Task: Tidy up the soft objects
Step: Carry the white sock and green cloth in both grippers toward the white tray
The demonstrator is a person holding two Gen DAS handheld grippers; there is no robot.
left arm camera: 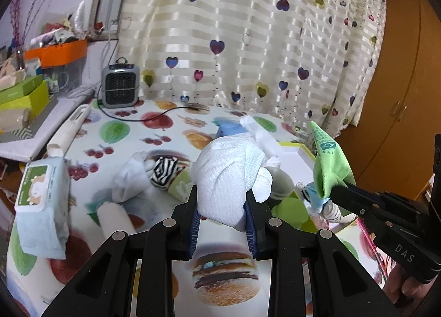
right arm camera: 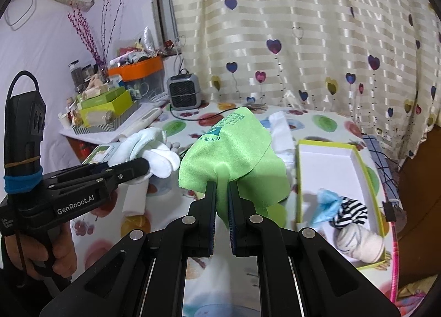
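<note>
White cloth point(left arm camera: 226, 176) bunched between the blue pads of my left gripper point(left arm camera: 222, 206), pinched tight and held above the fruit-print tablecloth point(left arm camera: 154, 129). Green cloth point(right arm camera: 234, 151) clamped in my right gripper point(right arm camera: 222, 201), jaws nearly together on a fold of it; dark green printing and a small logo patch on its upper face, characters too small to read. Both cloths hang in air, side by side, clear of the table.

Box with yellow-green rim point(right arm camera: 361, 162) to the right of the green cloth, white inside; it holds a blue cloth point(right arm camera: 325, 204) and a striped sock point(right arm camera: 352, 220). More white pieces and a zebra-striped cloth point(left arm camera: 165, 173) lie on the table beyond my left pads.

Lettering: "GenRobot.AI" on the left gripper's body, "DAS" on the right's. Wet-wipes pack point(left arm camera: 41, 187) at table's left edge, label unreadable. Grey heater point(left arm camera: 120, 83) by the heart-print curtain point(left arm camera: 248, 41)
</note>
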